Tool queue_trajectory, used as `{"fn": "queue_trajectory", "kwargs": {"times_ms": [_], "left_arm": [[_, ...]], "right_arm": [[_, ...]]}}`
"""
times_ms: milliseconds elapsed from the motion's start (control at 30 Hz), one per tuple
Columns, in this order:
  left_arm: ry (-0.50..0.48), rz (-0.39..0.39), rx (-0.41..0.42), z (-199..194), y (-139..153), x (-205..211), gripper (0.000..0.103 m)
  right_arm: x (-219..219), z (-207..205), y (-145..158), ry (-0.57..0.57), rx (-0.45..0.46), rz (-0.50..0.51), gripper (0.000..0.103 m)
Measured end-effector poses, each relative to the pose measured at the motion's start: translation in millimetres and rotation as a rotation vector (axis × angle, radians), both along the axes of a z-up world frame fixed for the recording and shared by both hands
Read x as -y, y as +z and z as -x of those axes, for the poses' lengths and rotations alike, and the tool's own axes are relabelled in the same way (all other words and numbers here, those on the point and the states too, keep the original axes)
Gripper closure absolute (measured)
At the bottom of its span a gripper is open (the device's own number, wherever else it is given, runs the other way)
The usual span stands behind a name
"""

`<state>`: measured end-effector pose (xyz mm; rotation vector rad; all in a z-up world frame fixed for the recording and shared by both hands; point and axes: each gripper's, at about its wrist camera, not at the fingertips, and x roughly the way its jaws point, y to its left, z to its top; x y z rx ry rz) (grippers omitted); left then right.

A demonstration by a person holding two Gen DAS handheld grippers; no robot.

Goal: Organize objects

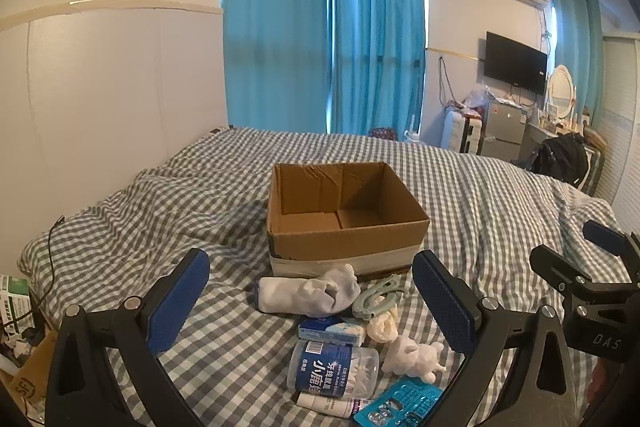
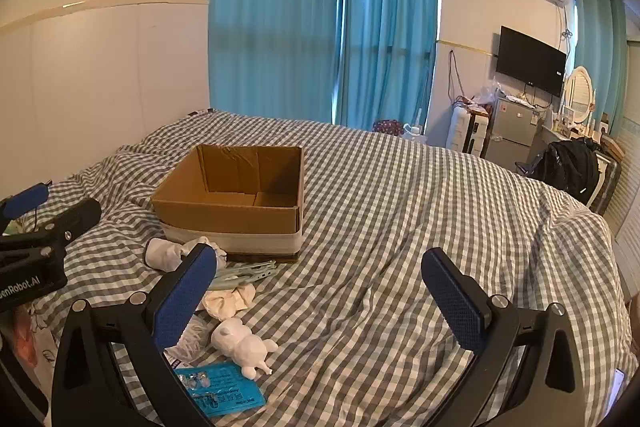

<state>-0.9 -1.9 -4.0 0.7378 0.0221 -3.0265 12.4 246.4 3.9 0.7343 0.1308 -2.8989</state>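
An open, empty cardboard box (image 1: 344,219) stands on the checked bed; it also shows in the right wrist view (image 2: 236,199). In front of it lie rolled white socks (image 1: 308,291), a pale green clip (image 1: 380,297), a blue-white packet (image 1: 332,331), a clear floss-pick jar (image 1: 332,369), a white animal figurine (image 1: 416,357), a blue blister pack (image 1: 400,405) and a small white tube (image 1: 328,405). My left gripper (image 1: 312,299) is open above these items. My right gripper (image 2: 320,291) is open over bare bedding, right of the figurine (image 2: 240,345) and blister pack (image 2: 220,389).
The checked bedspread (image 2: 400,227) is rumpled. A white wall panel (image 1: 100,99) runs along the left. Blue curtains (image 1: 320,47) hang behind. A TV (image 1: 516,63), small fridge (image 1: 504,127) and black backpack (image 1: 564,155) stand at far right. Clutter lies off the bed's left edge (image 1: 16,307).
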Motion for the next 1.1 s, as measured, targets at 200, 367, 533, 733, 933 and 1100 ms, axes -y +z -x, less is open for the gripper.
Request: {"fn": "queue_trajectory", "kwargs": {"times_ms": [200,367,533,733,933,1100], "left_arm": [[0.001,-0.004,-0.001,-0.9,-0.4,1.3,0.0],[0.007,-0.006,-0.006,-2.1,0.6,2.8,0.0],[0.003,-0.006,-0.006,-2.9,1.4,1.8,0.0],[-0.006,-0.007,0.001,-1.9,0.3,-1.5,0.0],[-0.018,-0.007,-0.004,-5.2,1.6,-4.0,0.0],[-0.028,-0.008,-0.008,-6.1,2.3,-3.2,0.0]], "right_arm": [[1.3,0.5,0.3,0.004,0.002,0.001,0.0],[1.3,0.1,0.2,0.008,0.004,0.003,0.0],[2.7,-0.3,0.3,0.01,0.002,0.001,0.0],[2.8,-0.5,0.7,0.016,0.002,-0.002,0.0],[1.9,-0.6,0.9,0.021,0.004,0.01,0.0],[1.7,-2.1,2.8,0.02,0.001,0.017,0.0]]}}
